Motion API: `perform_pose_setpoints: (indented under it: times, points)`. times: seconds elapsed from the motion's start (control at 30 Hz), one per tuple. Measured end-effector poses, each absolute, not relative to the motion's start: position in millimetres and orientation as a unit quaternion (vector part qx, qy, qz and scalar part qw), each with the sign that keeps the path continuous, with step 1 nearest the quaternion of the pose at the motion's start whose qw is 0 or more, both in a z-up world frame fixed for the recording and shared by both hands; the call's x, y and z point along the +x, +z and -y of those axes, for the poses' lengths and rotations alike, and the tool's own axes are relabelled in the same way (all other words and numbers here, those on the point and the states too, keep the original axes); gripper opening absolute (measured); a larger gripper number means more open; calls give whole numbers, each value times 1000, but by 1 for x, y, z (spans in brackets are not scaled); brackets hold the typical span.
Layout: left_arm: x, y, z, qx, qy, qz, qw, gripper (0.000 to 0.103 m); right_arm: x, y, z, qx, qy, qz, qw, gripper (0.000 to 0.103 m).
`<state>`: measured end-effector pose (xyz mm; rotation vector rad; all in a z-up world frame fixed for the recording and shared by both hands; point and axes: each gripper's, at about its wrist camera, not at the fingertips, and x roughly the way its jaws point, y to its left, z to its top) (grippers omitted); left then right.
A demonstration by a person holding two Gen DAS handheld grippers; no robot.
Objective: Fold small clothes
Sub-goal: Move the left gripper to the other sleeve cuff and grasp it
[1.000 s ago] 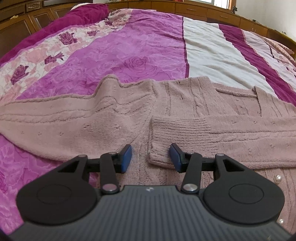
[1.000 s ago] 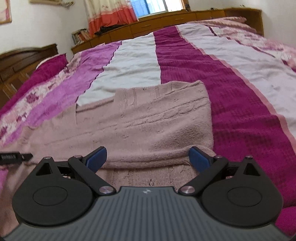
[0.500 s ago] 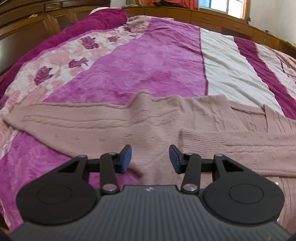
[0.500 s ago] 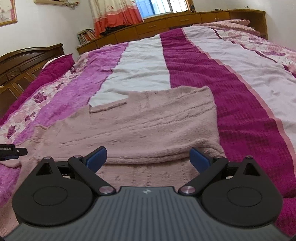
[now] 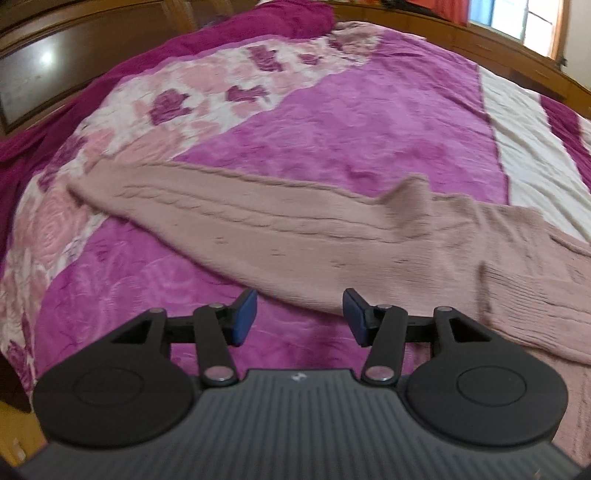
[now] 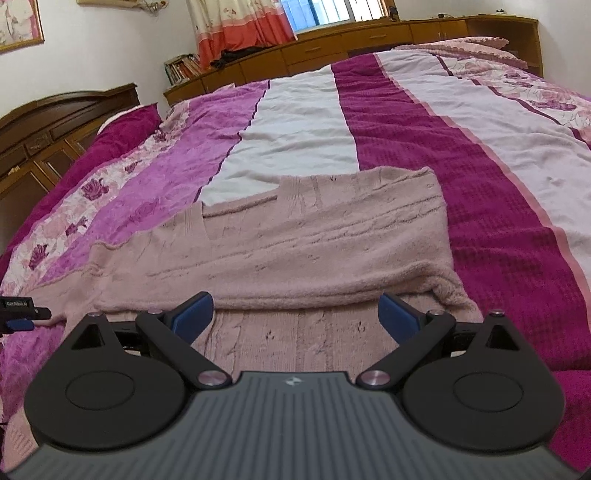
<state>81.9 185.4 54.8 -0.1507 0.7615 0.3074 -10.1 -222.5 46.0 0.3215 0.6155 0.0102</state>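
Note:
A dusty-pink knit sweater (image 6: 314,240) lies flat on the bed, its right sleeve folded across the body. In the left wrist view the other sleeve (image 5: 258,225) stretches out to the left over the bedspread, its cuff far left. My left gripper (image 5: 300,315) hovers over that sleeve's near edge; its jaws are opening and nothing is between the blue pads. My right gripper (image 6: 297,317) stands wide open above the sweater's lower body, just short of the folded sleeve, holding nothing. The left gripper's tip (image 6: 22,310) shows at the right wrist view's left edge.
A striped and floral magenta, pink and white bedspread (image 6: 480,184) covers the wide bed. Dark wooden cabinets (image 5: 74,55) line the left side, and a low wooden shelf (image 6: 369,40) with a curtain (image 6: 236,26) runs along the far wall.
The left gripper has swung left along the outstretched sleeve, leaving the folded cuff at the view's right edge, and its jaws are a little wider. The right gripper has lifted slightly, still open.

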Motion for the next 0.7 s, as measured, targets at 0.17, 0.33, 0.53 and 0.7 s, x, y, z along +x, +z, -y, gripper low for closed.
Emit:
perform_pose_setpoints:
  times: [0.17,0.33,0.53,0.7]
  points:
    - [85,47,-212,-101,190,-364,906,60,-9,40,217,149,1,-315,937,99]
    - [94,42,-247,-154,212,-346,901,60,-11,38,214,145,-5,-318,937,99]
    - [110,33,-284,-223,219,-328,892,60,-9,37,212,137,-17,-323,936,99]
    - [119,29,-300,-258,214,-307,891,62,-9,35,210,133,-21,-328,935,99]
